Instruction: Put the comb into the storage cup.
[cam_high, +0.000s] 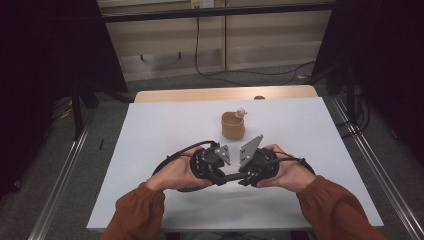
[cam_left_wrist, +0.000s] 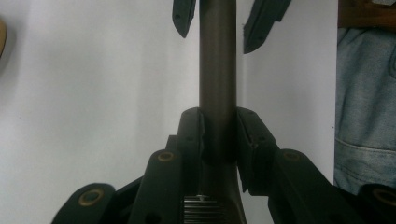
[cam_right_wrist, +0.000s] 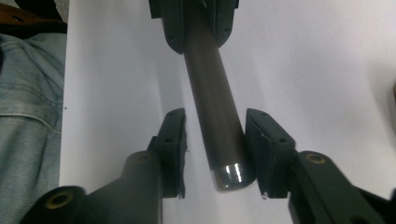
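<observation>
- Dark rod (cam_high: 231, 176): near centre of the white table (cam_high: 150, 150), spanning both grippers.
- Left gripper (cam_left_wrist: 219, 133): jaws clamped on the rod's end.
- Right gripper (cam_right_wrist: 215, 154): jaws straddle the free end, one pad touching, gap on the other; not yet gripping.
- We should centre, then close squarely.
- Brown cup (cam_high: 233, 125): farther off, untouched.

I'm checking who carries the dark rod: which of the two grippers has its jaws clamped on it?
The left gripper: its jaws press both sides of the dark rod. The right gripper shows a gap beside the rod.
</observation>
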